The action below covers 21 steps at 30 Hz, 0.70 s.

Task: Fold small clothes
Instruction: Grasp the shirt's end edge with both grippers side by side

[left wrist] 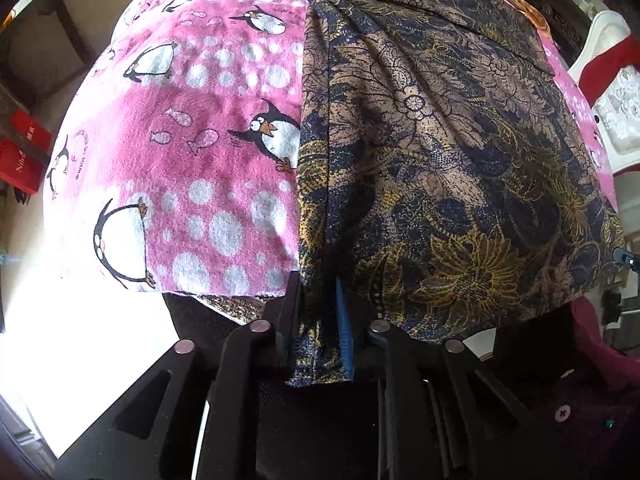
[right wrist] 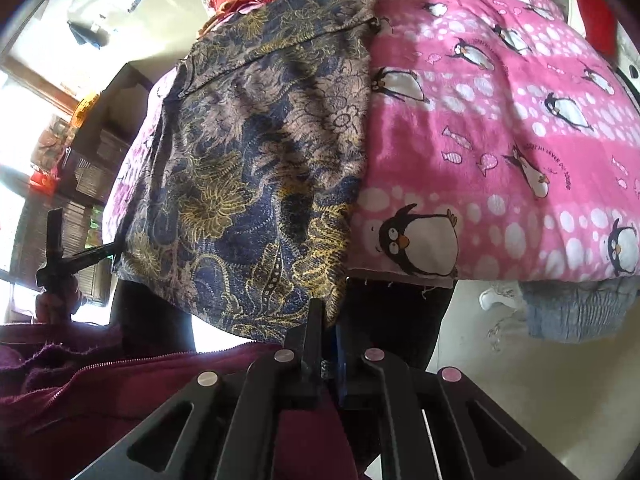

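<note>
Laying the patterned garment (left wrist: 440, 152) flat over the pink penguin blanket (left wrist: 180, 152), both near corners staying level, left tool (left wrist: 320, 344) and right tool (right wrist: 326, 344) each clenching its hem.

Pink penguin blanket (left wrist: 192, 128), red boxes (left wrist: 24, 152), grey bundle (right wrist: 580, 312), maroon zipped jacket (right wrist: 120, 376)

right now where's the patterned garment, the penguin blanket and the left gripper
patterned garment (left wrist: 440, 160), left wrist view, middle of the draped cloth
penguin blanket (right wrist: 500, 140), right wrist view, pink area beside the garment
left gripper (left wrist: 320, 320), left wrist view, between its fingertips, garment edge there
</note>
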Tool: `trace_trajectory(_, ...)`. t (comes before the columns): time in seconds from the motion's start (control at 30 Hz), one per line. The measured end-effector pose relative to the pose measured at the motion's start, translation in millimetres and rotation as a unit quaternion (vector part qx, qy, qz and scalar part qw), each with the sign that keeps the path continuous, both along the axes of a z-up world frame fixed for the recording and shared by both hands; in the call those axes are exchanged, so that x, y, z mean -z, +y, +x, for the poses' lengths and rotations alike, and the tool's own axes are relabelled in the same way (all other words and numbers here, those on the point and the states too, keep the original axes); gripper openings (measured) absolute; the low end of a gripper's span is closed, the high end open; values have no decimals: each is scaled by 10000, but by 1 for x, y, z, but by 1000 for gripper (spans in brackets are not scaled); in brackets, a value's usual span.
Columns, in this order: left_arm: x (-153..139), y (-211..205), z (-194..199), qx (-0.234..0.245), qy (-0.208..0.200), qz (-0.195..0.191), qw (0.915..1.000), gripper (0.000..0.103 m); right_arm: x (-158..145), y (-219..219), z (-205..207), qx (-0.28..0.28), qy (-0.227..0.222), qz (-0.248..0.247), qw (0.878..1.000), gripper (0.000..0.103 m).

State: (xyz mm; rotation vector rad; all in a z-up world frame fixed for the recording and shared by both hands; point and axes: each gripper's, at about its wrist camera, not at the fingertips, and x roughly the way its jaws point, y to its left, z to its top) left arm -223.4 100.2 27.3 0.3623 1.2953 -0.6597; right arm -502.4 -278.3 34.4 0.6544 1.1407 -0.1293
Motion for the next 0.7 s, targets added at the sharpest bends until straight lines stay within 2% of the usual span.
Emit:
trace_trajectory(0.1,0,1,-3,64,34,1,10000,27,2,-1,2,10,16,5,10000,9)
trace_trajectory(0.13,1,1,-4,112,53,-3,9999,32,3,-1,2,-5,11,8,10000,10)
trace_trajectory(0.17,1,0,-5,152,82,-17,9998,39,3,0,3,-41,13,5,10000,14)
trace_trajectory(0.2,2,-1,-5,191,118,-34,9997,42,3,1,3,-66,36,-10,10000,22)
trace_trajectory(0.27,3,-4,-7,225,119,-35,9997,46,4,2,5,-125,89,-32,9999,32)
trace_trajectory(0.4,6,-7,-7,265,104,1,9996,46,5,3,6,-146,32,36,9999,32)
trace_trajectory(0.57,7,-4,3,102,384,-195,9990,46,10,8,10,-241,27,121,9996,31)
trace_trajectory(0.63,7,-3,6,68,468,-275,9985,46,9,11,12,-374,23,91,9993,23)
trace_trajectory(0.7,6,-2,5,79,447,-272,9986,40,6,15,13,-449,-23,9,9990,6)
